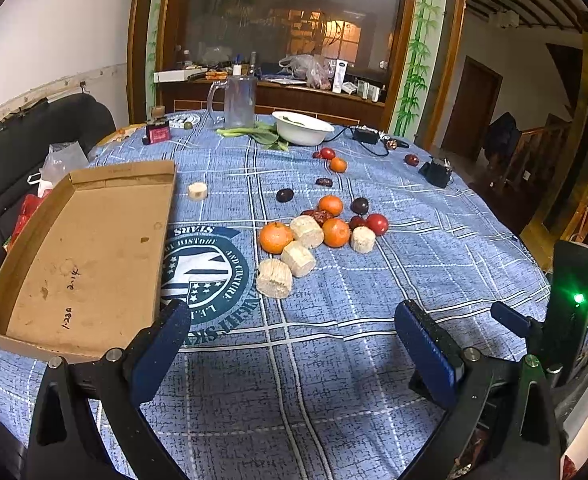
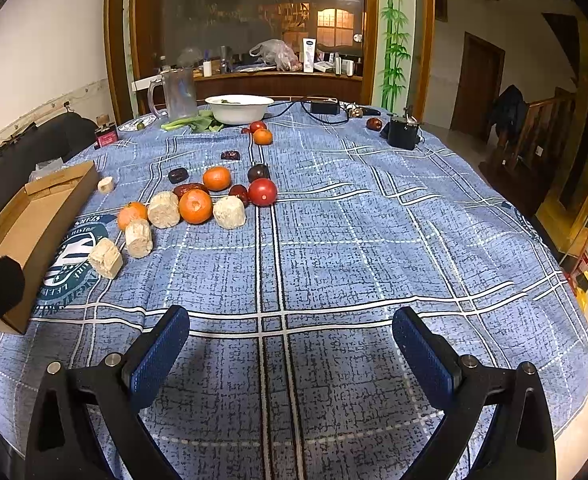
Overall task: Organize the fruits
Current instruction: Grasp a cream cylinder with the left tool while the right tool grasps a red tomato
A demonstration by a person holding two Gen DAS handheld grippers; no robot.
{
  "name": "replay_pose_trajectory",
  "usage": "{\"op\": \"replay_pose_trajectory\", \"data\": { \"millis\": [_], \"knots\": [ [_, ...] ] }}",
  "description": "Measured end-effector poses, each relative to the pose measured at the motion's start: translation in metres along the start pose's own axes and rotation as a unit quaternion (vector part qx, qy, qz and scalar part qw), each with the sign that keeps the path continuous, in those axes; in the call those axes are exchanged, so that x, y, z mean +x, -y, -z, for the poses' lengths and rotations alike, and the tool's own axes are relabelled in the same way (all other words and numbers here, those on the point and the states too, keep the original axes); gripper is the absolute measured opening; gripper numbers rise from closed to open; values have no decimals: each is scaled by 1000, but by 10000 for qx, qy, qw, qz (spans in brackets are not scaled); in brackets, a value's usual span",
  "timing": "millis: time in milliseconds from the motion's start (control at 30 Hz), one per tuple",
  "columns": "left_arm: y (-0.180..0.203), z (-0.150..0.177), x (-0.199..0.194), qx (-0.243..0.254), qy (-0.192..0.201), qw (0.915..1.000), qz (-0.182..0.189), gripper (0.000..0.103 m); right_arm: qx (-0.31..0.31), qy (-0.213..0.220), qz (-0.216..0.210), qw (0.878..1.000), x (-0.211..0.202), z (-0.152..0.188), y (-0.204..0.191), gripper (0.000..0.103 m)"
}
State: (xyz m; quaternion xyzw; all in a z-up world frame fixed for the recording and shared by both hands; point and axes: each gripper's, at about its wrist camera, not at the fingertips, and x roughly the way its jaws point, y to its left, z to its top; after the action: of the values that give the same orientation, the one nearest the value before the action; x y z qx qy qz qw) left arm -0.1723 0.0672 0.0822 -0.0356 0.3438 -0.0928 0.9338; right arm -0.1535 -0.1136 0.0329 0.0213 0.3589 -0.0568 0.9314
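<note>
The fruits lay loose on the table (image 2: 374, 240), gathered mostly in one cluster near its middle. An orange (image 1: 275, 237) sat at the cluster's near-left edge, with another orange (image 1: 336, 232) just beside it and a third orange (image 1: 330, 205) behind. A red tomato (image 2: 262, 191) rested at the right end of the cluster, touching or almost touching a dark plum (image 2: 258, 172). Pale cut chunks (image 1: 274, 279), possibly sugarcane, were mixed in among them, and one more chunk (image 1: 197, 191) sat apart near the far corner of the cardboard box (image 1: 90, 240). A few more fruits lay farther back, near the white bowl (image 1: 303, 127).

The box stood on the left side of the table and held nothing that could be seen, so the sorting appeared not yet begun: every fruit seemingly remained to be moved.

The left gripper (image 1: 294, 336) hovered low over the tablecloth near the table's front edge, its fingers spread wide apart, holding and touching nothing; its left finger sat just beside the box's near corner. The right gripper (image 2: 290, 336) was likewise spread wide and empty, poised over bare cloth well short of the fruit cluster.
</note>
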Motion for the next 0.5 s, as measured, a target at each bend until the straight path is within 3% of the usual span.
{"op": "replay_pose_trajectory", "data": {
  "millis": [300, 433, 500],
  "knots": [
    [-28, -3, 20, -329, -206, 9992, -139, 102, 132, -37, -97, 9999, 7, -9, 10, 102],
    [-36, -3, 29, -401, -341, 9986, -36, 101, 159, -93, -147, 9997, 12, -12, 15, 102],
    [-39, -2, 33, -385, -383, 9985, 82, 85, 196, -110, -177, 9996, 14, -15, 20, 102]
  ]
}}
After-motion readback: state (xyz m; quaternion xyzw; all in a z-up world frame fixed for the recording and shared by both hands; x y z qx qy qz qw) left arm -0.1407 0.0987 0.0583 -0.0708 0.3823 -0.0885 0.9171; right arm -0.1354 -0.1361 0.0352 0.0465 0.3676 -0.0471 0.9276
